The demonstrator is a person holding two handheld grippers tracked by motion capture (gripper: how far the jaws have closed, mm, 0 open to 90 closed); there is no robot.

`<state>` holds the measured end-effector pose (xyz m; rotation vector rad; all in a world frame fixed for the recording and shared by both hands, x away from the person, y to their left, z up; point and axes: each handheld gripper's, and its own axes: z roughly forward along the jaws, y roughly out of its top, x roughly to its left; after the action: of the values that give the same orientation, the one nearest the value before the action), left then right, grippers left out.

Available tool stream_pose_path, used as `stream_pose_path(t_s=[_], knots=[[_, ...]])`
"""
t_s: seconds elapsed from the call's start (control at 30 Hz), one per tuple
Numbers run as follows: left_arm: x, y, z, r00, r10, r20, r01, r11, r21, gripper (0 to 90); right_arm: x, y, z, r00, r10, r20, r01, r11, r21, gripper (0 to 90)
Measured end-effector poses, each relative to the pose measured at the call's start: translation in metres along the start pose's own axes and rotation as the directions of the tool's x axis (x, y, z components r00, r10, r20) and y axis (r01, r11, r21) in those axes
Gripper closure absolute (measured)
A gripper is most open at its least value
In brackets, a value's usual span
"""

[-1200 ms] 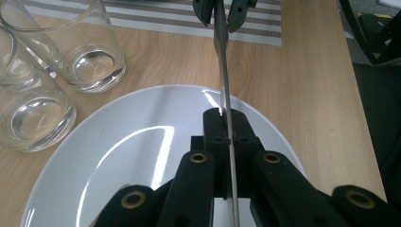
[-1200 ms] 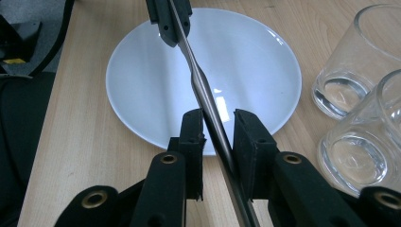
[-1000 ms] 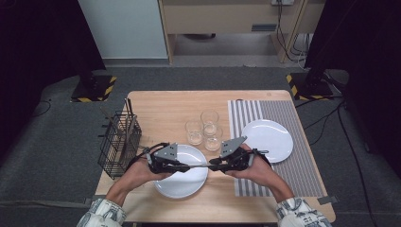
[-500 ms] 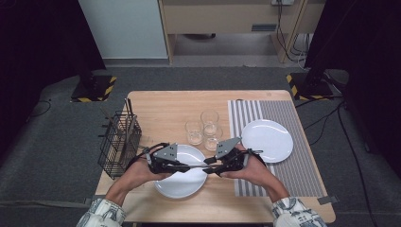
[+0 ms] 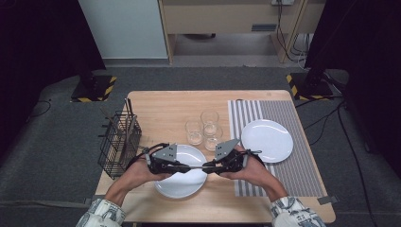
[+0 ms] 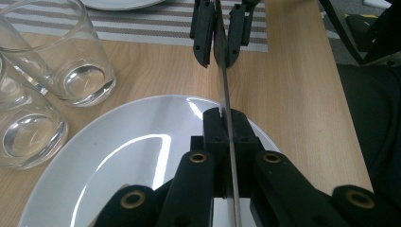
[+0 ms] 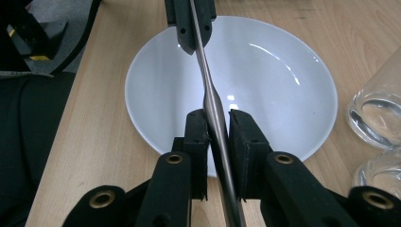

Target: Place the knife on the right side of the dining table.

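Spanning the gap between the two grippers, a table knife [image 5: 197,166] is held level above the near white plate [image 5: 182,182]. In the left gripper view the thin blade [image 6: 226,101] is seen edge-on, pinched tight in the left gripper [image 6: 225,124], whose jaws are fully closed on it. At the far end the handle [image 7: 213,109] lies between the jaws of the right gripper [image 7: 218,124]; these jaws have just been closing around it, and in the right gripper view a narrow slit is visible on each side of the handle, so a firm clamp there cannot be confirmed. The handover therefore looks unfinished.

Beyond the right gripper, on its far side, three drinking glasses [image 5: 204,128] stand close together on the bench [image 5: 161,106]. A second white plate [image 5: 267,140] rests on a striped mat [image 5: 298,175] farther out past the right gripper. Outboard of the left gripper a wire cutlery basket [image 5: 119,142] stands at the bench edge.

The main risk is judged to be a drop: if the left gripper is released before the handle is properly squeezed, the knife would fall onto the plate below and might chip it or skid off. A slanted grip could also let the smooth handle pivot. If the knife is swung forward after transfer, the glasses just ahead could be struck and toppled.
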<state>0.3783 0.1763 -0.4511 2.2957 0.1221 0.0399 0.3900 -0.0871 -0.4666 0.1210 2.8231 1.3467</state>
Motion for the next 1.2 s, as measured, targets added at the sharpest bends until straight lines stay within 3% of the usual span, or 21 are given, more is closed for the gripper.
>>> stream_pose_path(t_s=[0.2,0.4,0.5,0.53,0.63,0.77,0.87,0.93,0.97,1.07,1.2], knots=[[0.003,0.000,0.000,0.9999,-0.012,-0.006,0.012,0.9999,-0.012,83.9,0.003,0.000,0.000,0.9999,-0.013,-0.003,0.013,1.000,0.017,82.2],[0.004,0.002,0.002,0.9998,-0.006,-0.021,0.006,1.0000,-0.006,80.2,0.005,-0.001,-0.001,0.9999,0.003,-0.011,-0.003,1.000,0.024,83.2],[0.004,0.002,0.002,0.9992,-0.013,-0.039,0.011,0.9995,-0.031,73.4,0.006,-0.002,-0.001,0.9999,0.009,-0.007,-0.008,1.000,0.030,83.3],[0.003,0.002,0.002,0.9989,-0.014,-0.045,0.012,0.9993,-0.036,68.4,0.006,-0.002,-0.001,0.9999,0.012,-0.004,-0.012,0.999,0.032,83.3],[0.003,0.003,0.001,0.9948,-0.040,-0.094,0.036,0.9983,-0.046,39.3,0.006,-0.004,-0.002,0.9998,0.019,0.002,-0.019,0.999,0.041,83.4],[0.001,0.002,-0.001,0.9893,-0.061,-0.132,0.052,0.9958,-0.076,22.4,0.006,-0.005,-0.005,0.9996,0.025,0.011,-0.025,0.999,0.043,83.4],[-0.002,0.000,-0.004,0.9795,-0.081,-0.184,0.065,0.9936,-0.092,13.2,0.005,-0.007,-0.007,0.9991,0.033,0.027,-0.034,0.998,0.045,83.3],[-0.003,-0.002,-0.006,0.9695,-0.109,-0.220,0.085,0.9895,-0.117,10.1,0.004,-0.008,-0.009,0.9984,0.040,0.040,-0.042,0.998,0.048,83.3],[-0.003,-0.003,-0.007,0.9613,-0.131,-0.243,0.100,0.9857,-0.136,9.2,0.003,-0.009,-0.009,0.9981,0.043,0.045,-0.045,0.998,0.048,83.3],[-0.006,-0.007,-0.008,0.9460,-0.149,-0.288,0.108,0.9819,-0.156,6.4,0.002,-0.013,-0.010,0.9961,0.057,0.067,-0.061,0.997,0.049,83.3],[-0.006,-0.011,-0.007,0.9312,-0.187,-0.313,0.140,0.9761,-0.166,4.6,0.000,-0.018,-0.010,0.9915,0.086,0.098,-0.091,0.995,0.044,83.3]])
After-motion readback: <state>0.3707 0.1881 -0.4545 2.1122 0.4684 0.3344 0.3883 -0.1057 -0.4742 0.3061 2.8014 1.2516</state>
